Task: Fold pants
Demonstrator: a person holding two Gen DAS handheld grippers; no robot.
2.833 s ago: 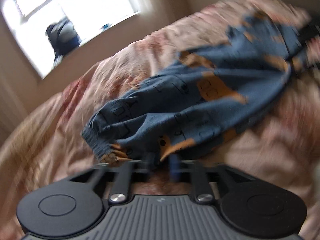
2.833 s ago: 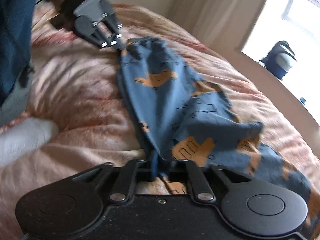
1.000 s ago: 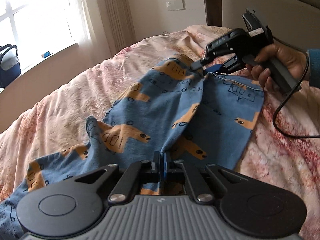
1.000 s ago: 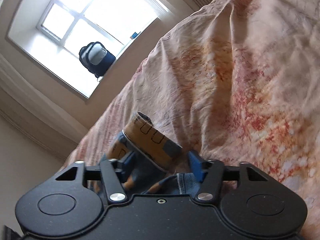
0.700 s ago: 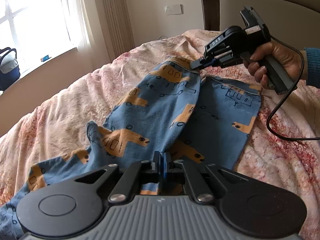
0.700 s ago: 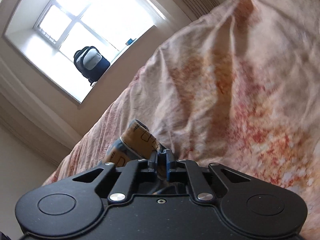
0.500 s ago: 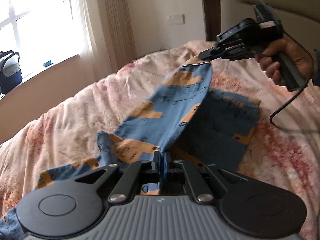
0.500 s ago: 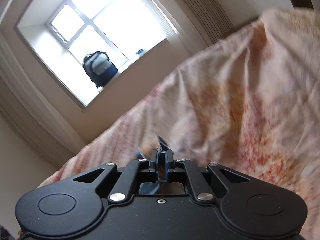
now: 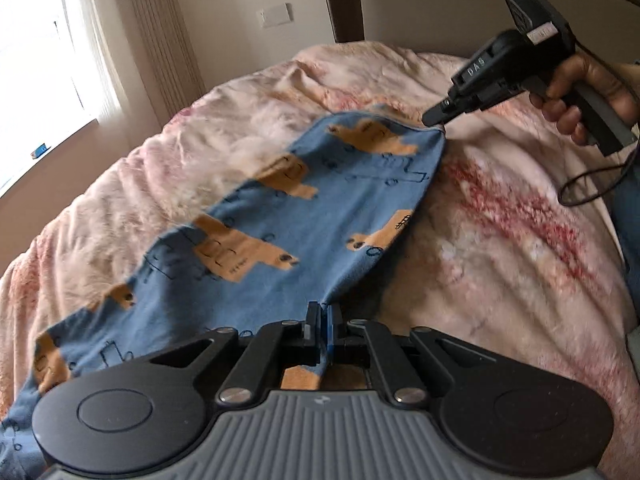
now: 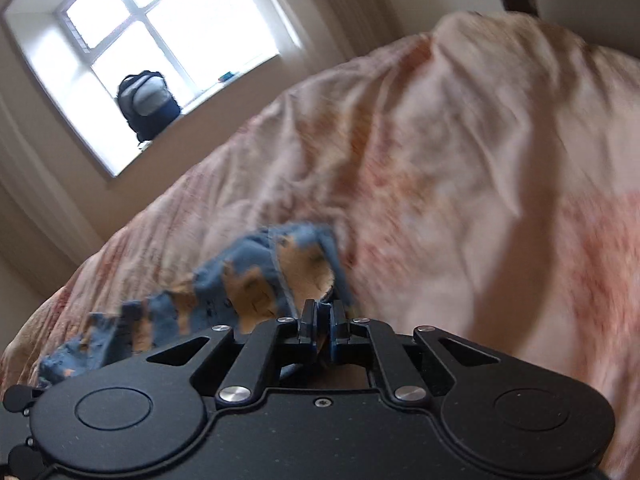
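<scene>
Blue pants (image 9: 280, 216) printed with orange animals are stretched above a pink bed. My left gripper (image 9: 320, 316) is shut on the near edge of the cloth, which runs between its pads. My right gripper (image 9: 434, 118), held by a hand (image 9: 580, 92) at the upper right of the left wrist view, pinches the far corner and holds it up off the bed. In the right wrist view that gripper (image 10: 320, 316) is shut on the waistband, and the blue pants (image 10: 240, 280) hang blurred to its left. The pant legs trail off at the lower left.
A pink blotched duvet (image 9: 500, 240) covers the bed. A headboard (image 9: 460, 4) and dark post (image 9: 340, 0) stand behind it. A window (image 10: 168, 28) with a backpack (image 10: 146, 106) on its sill is on the far wall. A cable (image 9: 592, 184) hangs from the right gripper.
The right gripper closed on the waistband corner, then lifted it and carried it rightward across the bed. The upper cloth layer swung over and now hangs taut. The left gripper shifted a little, still gripping.
</scene>
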